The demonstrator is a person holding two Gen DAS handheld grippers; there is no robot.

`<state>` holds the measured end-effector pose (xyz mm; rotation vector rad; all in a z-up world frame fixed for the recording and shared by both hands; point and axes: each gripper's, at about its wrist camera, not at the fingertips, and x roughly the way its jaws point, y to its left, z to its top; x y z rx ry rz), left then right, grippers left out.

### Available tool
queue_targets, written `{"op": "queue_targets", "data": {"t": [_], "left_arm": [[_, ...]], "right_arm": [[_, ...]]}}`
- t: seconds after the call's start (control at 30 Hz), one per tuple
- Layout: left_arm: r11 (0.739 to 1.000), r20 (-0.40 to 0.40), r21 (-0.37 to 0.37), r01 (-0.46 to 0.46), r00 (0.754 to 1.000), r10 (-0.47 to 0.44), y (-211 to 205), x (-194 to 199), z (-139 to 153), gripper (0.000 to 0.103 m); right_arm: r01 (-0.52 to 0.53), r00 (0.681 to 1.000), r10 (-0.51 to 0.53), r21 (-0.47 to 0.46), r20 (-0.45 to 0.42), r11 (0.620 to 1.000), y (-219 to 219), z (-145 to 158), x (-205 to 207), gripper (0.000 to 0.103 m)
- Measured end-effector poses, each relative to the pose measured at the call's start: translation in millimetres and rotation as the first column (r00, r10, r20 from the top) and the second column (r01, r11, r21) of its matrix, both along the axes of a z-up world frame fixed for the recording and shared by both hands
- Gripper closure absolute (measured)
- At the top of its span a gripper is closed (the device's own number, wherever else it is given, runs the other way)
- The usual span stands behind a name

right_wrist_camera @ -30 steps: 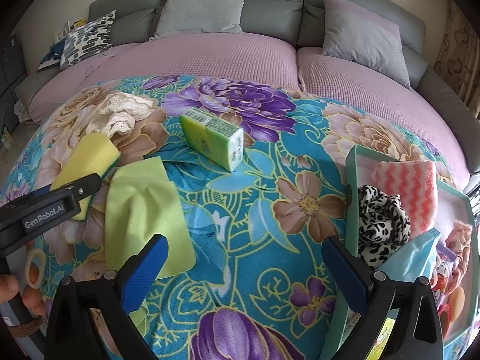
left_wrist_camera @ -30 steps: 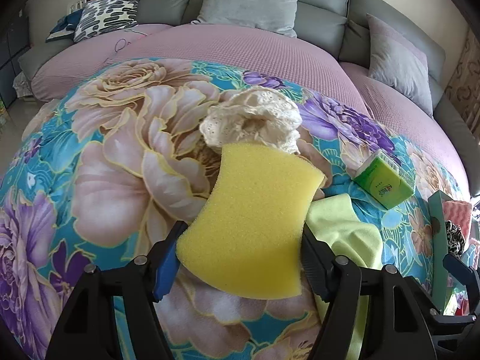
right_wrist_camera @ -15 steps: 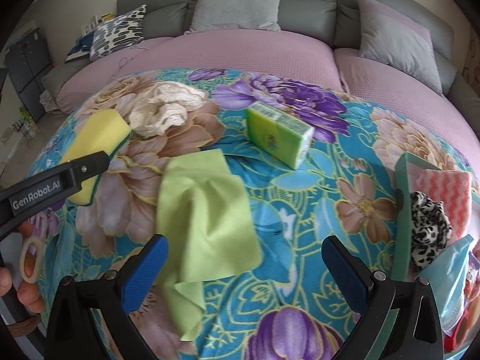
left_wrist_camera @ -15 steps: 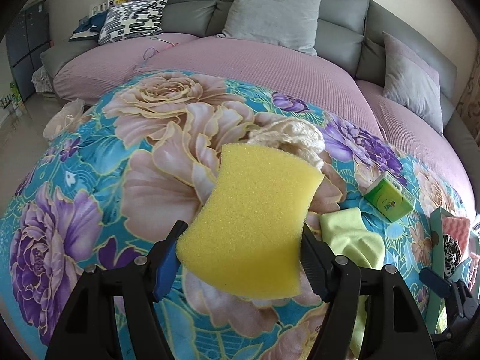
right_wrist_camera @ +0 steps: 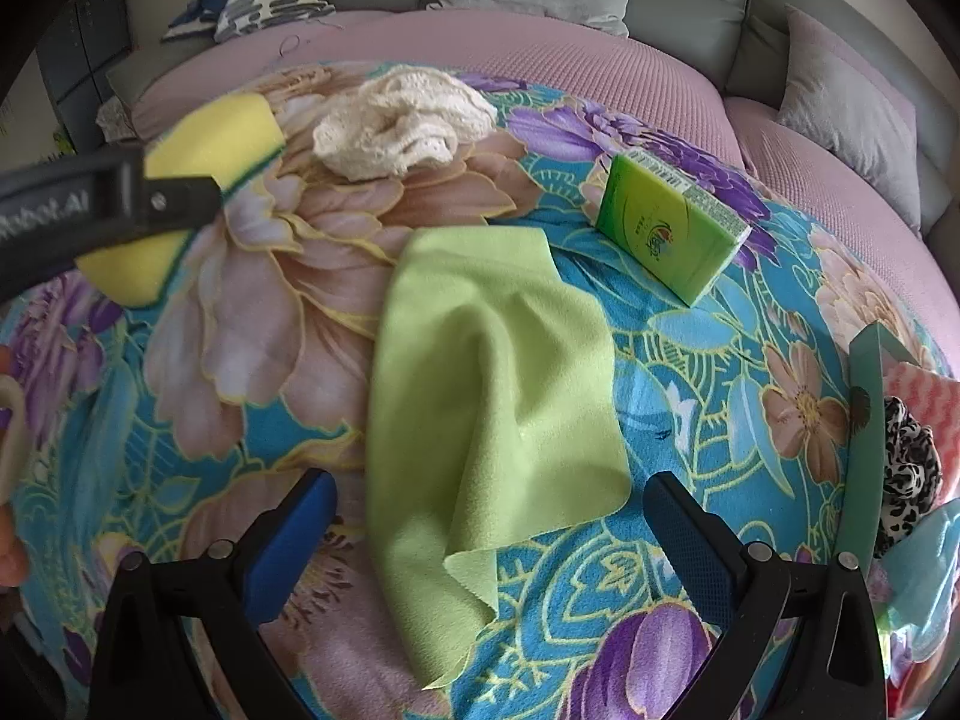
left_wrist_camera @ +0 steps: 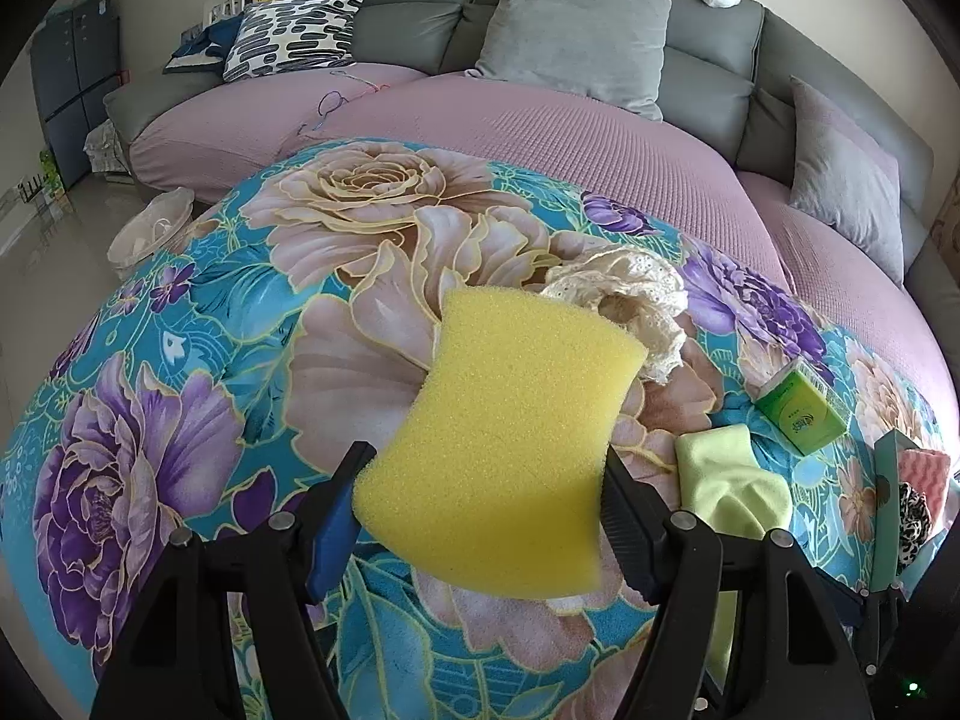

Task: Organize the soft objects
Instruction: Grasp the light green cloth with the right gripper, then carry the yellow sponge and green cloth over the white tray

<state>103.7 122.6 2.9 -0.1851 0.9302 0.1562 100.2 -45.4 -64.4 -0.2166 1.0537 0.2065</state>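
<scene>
My left gripper (left_wrist_camera: 480,504) is shut on a yellow sponge (left_wrist_camera: 510,438) and holds it above the floral blanket (left_wrist_camera: 180,360). The sponge also shows in the right wrist view (right_wrist_camera: 204,138) behind the left gripper's arm (right_wrist_camera: 90,210). My right gripper (right_wrist_camera: 489,516) is open, its jaws on either side of a light green cloth (right_wrist_camera: 492,396) lying flat on the blanket. A cream lace cloth (right_wrist_camera: 402,114) and a green tissue pack (right_wrist_camera: 666,234) lie farther back. The green cloth (left_wrist_camera: 732,486), lace cloth (left_wrist_camera: 624,294) and tissue pack (left_wrist_camera: 801,414) show in the left wrist view too.
A teal box (right_wrist_camera: 867,438) at the right edge holds a pink wavy cloth (right_wrist_camera: 924,390) and a leopard-print item (right_wrist_camera: 906,468). Behind the blanket is a grey sofa with pink covers (left_wrist_camera: 540,138) and grey cushions (left_wrist_camera: 576,42).
The left gripper has lifted and pulled back with the sponge. The right gripper has moved left and forward until the green cloth lies between its open jaws.
</scene>
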Motion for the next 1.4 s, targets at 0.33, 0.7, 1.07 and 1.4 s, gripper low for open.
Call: {"op": "queue_targets", "data": {"t": [0.33, 0.7, 1.07, 1.4], "left_arm": [[1.0, -0.018, 0.015, 0.017, 1.0, -0.017, -3.7, 1.4, -3.4, 0.03], [1.0, -0.024, 0.016, 0.02, 1.0, -0.02, -4.7, 1.5, -4.0, 0.03], [0.999, -0.027, 0.019, 0.027, 0.999, -0.027, -8.3, 2.6, -5.1, 0.03], [0.999, -0.001, 0.015, 0.048, 0.999, -0.048, -13.4, 1.1, 2.9, 0.03]], "right_arm": [[0.104, 0.994, -0.104, 0.01, 0.039, 0.995, -17.4, 1.3, 9.1, 0.0], [0.165, 0.981, -0.174, 0.098, 0.089, 0.981, -39.4, 8.7, 14.8, 0.039], [0.152, 0.976, -0.179, 0.193, 0.128, 0.969, -48.0, 17.6, 12.8, 0.082], [0.113, 0.969, -0.159, 0.233, 0.191, 0.966, -48.2, 35.6, 4.5, 0.092]]}}
